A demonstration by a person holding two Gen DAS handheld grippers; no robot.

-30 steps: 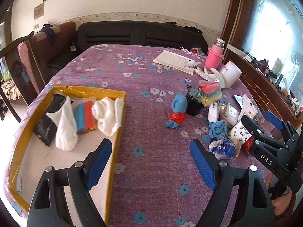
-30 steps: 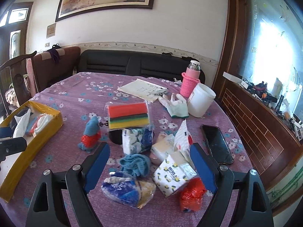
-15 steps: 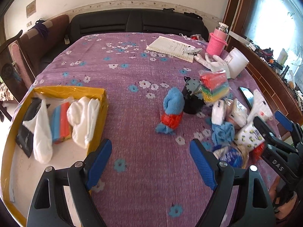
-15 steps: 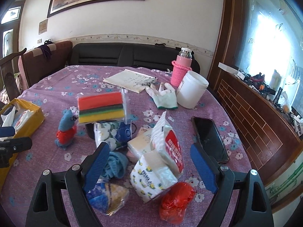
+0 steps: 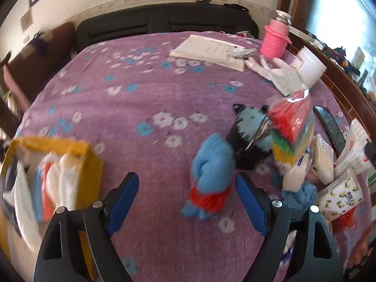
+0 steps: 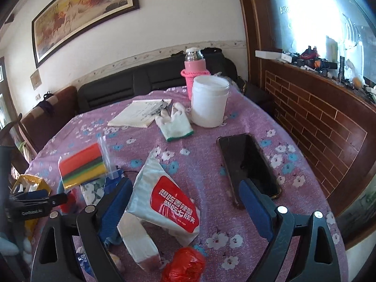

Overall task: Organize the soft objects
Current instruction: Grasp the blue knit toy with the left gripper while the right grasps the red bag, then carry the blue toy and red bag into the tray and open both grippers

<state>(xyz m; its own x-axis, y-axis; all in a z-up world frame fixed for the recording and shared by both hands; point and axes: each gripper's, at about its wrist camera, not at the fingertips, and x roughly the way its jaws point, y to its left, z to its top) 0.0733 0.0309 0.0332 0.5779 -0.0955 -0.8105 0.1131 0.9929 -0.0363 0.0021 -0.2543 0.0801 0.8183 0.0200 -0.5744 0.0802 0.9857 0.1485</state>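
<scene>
As the yellow box [image 5: 91, 164] is left behind, the blue-and-red soft toy [image 5: 209, 183] is now framed between the wide, empty jaws of the left gripper [image 5: 188, 199]. The jaws of the right gripper [image 6: 185, 202] are opening around the red-labelled tissue pack [image 6: 169, 199], not yet gripped. Two pickups are judged imminent.

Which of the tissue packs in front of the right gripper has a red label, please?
The tissue pack lying topmost with white characters on red; the pack beneath it looks plain white.

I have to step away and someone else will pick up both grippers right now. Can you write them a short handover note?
Left gripper: open, empty, pointing at the blue and red sock bundle on the tablecloth.
Right gripper: jaws opening, nothing gripped, wet wipes pack between them.
Done: white cloths and a sponge already lie in the yellow box.
Left: sock bundle, wipes pack, bagged sponges, tissue packs, red bag, blue cloth.
</scene>
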